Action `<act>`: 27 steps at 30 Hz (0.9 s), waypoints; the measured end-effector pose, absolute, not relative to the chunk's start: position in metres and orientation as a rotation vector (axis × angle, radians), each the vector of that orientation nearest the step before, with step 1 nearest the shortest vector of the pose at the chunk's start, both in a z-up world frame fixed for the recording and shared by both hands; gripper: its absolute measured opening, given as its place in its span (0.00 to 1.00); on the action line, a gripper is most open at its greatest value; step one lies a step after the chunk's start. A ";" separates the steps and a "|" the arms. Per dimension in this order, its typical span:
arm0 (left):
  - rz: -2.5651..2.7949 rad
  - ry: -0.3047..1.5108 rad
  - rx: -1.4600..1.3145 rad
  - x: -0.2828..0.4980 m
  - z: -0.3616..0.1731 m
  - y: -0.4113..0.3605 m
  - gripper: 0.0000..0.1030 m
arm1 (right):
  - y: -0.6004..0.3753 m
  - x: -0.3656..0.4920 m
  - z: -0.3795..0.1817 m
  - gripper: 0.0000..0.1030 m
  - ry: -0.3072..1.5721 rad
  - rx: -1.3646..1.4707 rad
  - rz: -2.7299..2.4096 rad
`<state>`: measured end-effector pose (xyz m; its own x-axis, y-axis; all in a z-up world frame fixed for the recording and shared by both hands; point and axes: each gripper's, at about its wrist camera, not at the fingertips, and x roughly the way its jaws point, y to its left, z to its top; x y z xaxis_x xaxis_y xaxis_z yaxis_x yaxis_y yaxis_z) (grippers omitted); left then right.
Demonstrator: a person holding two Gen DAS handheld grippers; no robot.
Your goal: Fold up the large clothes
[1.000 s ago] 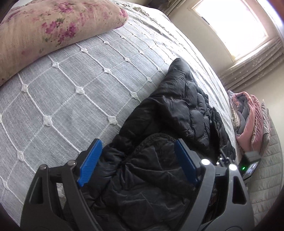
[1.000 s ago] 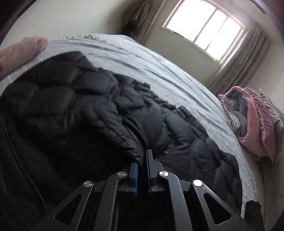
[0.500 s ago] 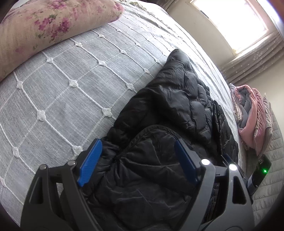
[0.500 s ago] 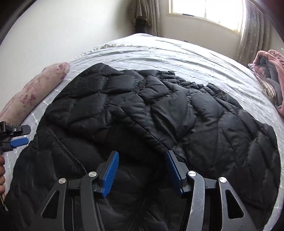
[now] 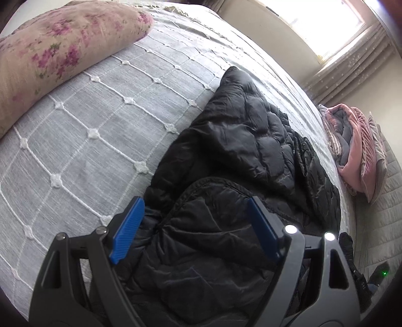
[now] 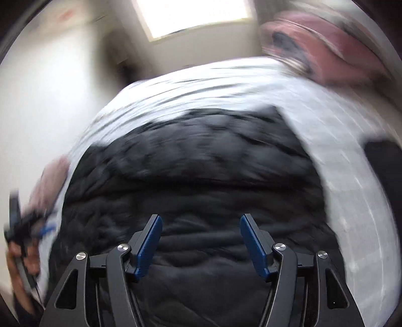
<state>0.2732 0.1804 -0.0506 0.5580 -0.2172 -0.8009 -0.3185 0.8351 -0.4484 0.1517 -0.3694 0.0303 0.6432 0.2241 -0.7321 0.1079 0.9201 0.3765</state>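
A black quilted puffer jacket [image 5: 246,156] lies on the grey bedspread [image 5: 83,140], partly folded over itself. My left gripper [image 5: 194,221] is open above the jacket's near left part, its blue pads either side of a rounded fold, holding nothing. In the right wrist view, which is motion-blurred, the jacket [image 6: 201,176] fills the middle. My right gripper [image 6: 199,241] is open above its near edge, empty. The left gripper and the hand holding it show blurred at the far left of that view [image 6: 22,226].
A floral pillow [image 5: 57,47] lies at the bed's far left. A pile of pink and grey bedding [image 5: 354,151] sits at the right, also blurred in the right wrist view [image 6: 324,47]. A window [image 5: 324,22] is beyond the bed.
My right gripper opened, letting go of the jacket edge, and has swung quickly to the right over the jacket. My left gripper stayed open and shifted only slightly.
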 end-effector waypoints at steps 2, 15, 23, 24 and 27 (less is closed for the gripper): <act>0.050 0.983 -0.603 0.274 -0.048 0.186 0.81 | -0.391 0.141 0.020 0.64 0.884 0.505 0.060; -0.086 1.019 -0.516 0.308 -0.076 0.175 0.65 | -0.340 0.146 0.007 0.64 0.886 0.622 0.374; -0.073 1.023 -0.377 0.298 -0.070 0.171 0.17 | -0.243 0.172 0.004 0.64 0.918 0.516 0.610; -0.079 1.016 -0.388 0.296 -0.069 0.175 0.13 | -0.229 0.178 0.004 0.64 0.922 0.491 0.635; -0.103 1.010 -0.451 0.288 -0.067 0.189 0.13 | -0.186 0.210 -0.003 0.63 0.955 0.443 0.696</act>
<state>0.2881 0.1891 -0.0674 0.5357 -0.2886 -0.7936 -0.1219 0.9035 -0.4109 0.2095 -0.1856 -0.0029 0.3898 0.7099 -0.5866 -0.3405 0.7029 0.6245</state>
